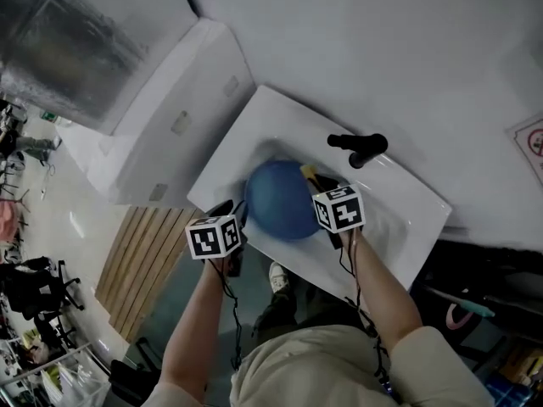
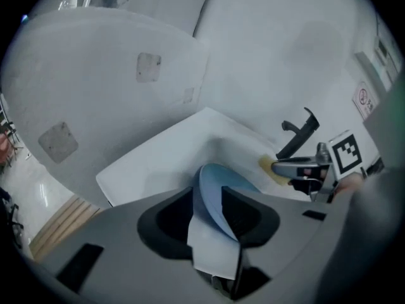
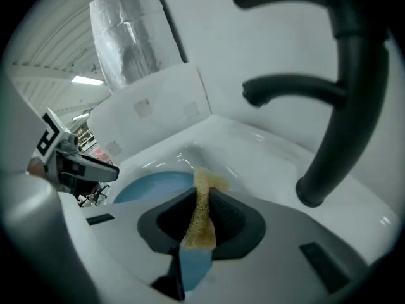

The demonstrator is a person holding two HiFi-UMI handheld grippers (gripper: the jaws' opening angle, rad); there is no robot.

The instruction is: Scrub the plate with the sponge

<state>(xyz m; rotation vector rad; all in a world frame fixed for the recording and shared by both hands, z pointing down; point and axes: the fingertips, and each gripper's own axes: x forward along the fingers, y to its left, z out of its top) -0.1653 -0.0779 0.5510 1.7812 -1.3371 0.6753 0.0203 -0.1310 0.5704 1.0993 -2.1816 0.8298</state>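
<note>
Loosely, the left gripper (image 2: 209, 217) stands with its jaws apart around the rim of the blue plate (image 2: 218, 179), which sits nearer its right jaw. The right gripper (image 3: 201, 215) is clamped on the yellow sponge (image 3: 204, 189), just beside the plate, over the sink (image 1: 407, 195).

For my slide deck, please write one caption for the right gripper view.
The right gripper pinches a yellow sponge near the blue plate in a white sink, beside the black faucet.
</note>
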